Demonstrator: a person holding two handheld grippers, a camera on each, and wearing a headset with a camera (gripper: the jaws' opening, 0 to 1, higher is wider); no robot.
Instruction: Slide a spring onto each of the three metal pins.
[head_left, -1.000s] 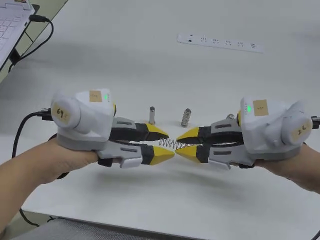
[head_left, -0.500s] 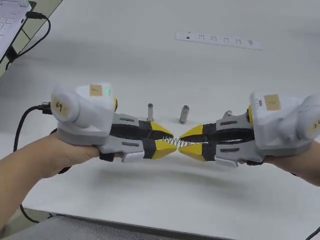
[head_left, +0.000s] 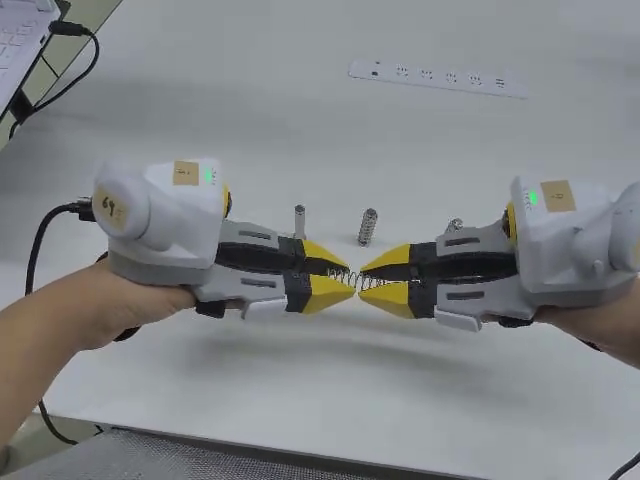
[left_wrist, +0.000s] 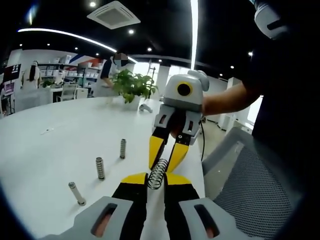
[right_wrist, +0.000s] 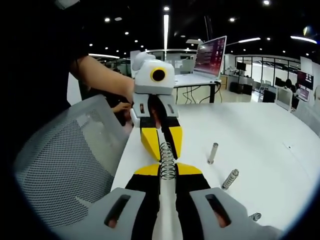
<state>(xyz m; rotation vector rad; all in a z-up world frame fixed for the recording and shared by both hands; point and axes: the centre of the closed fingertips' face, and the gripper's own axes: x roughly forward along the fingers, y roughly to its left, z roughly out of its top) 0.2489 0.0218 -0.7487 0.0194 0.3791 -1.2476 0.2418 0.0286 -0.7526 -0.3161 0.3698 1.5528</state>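
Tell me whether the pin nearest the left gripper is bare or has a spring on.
Bare: the pin shows smooth metal, with no coils like the spring beside it.

The left gripper (head_left: 350, 278) and the right gripper (head_left: 363, 280) are held level in the air and pointed straight at each other, nearly tip to tip. Each is grasped from behind, by the left hand (head_left: 100, 305) and the right hand (head_left: 605, 325), with the forearms brought in from either side. The yellow fingers (head_left: 325, 290) of both are closed narrowly on opposite ends of one spring (head_left: 356, 279).
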